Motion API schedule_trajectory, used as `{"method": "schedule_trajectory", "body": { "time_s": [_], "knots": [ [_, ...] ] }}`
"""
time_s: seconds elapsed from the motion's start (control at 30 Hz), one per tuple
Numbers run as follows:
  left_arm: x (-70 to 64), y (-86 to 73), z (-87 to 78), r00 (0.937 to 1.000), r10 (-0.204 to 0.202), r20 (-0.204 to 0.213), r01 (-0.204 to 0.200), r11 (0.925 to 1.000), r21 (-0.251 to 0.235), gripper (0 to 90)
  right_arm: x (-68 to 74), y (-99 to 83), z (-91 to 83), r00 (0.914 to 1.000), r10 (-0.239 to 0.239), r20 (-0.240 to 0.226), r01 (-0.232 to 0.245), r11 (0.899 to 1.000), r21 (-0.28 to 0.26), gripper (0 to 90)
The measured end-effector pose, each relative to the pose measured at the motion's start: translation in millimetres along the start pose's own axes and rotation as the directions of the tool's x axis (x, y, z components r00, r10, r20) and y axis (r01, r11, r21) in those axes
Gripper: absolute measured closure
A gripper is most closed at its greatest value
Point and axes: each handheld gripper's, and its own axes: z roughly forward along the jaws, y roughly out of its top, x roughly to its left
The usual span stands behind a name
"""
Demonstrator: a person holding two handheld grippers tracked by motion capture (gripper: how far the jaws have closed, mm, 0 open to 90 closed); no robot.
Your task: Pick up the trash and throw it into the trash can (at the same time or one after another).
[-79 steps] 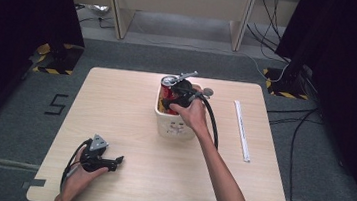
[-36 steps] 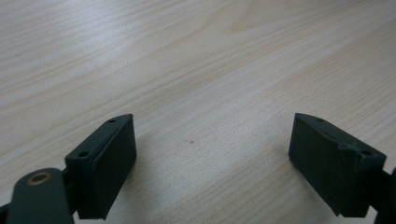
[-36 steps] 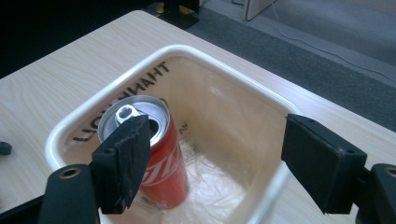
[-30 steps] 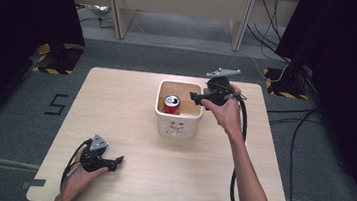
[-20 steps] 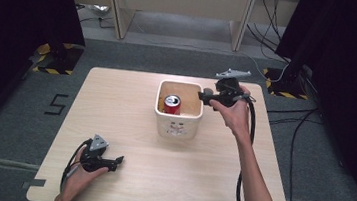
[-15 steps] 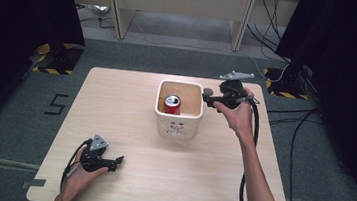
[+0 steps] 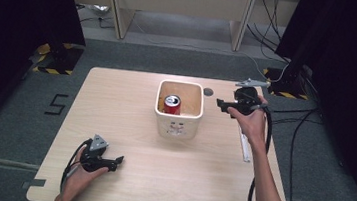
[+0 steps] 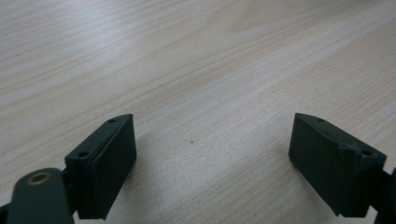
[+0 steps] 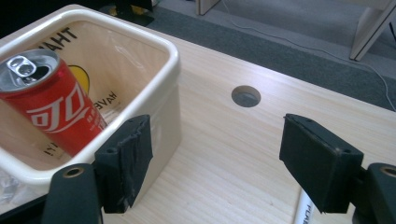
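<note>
The red can stands tilted inside the white tub at the frame's centre. The right gripper, fingers released and empty, hangs just right of the tub. The placing step looks done; next it likely pulls clear. The left gripper rests open on the tabletop, lower left.

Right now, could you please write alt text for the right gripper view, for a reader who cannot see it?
A red soda can, opened, leans inside a cream tub on a wooden table. The right claw is open and empty beside the tub, over bare wood, with a round hole in the tabletop beyond.
</note>
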Motion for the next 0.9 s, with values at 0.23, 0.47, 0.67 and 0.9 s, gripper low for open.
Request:
{"method": "schedule_trajectory", "body": {
  "time_s": [0.23,0.47,0.67,0.9],
  "knots": [
    [-0.1,0.0,0.0,1.0,-0.001,0.0,0.001,1.0,0.0,14.2,-10.1,-10.7,1.8,0.9992,0.013,0.037,-0.014,1.0,0.022,26.1],
    [-0.1,-0.1,0.1,1.0,-0.001,0.0,0.001,1.0,-0.002,14.2,-20.5,-21.6,4.6,0.9974,0.041,0.059,-0.044,0.998,0.037,26.5],
    [-0.1,-0.1,0.2,1.0,-0.001,-0.001,0.001,1.0,-0.002,14.2,-30.7,-30.4,6.0,0.9956,0.06,0.072,-0.063,0.997,0.046,27.6],
    [0.0,-0.1,0.2,1.0,0.0,-0.001,0.0,1.0,-0.002,14.2,-40.5,-41.1,11.3,0.9931,0.069,0.095,-0.076,0.995,0.071,31.0]
  ]
}}
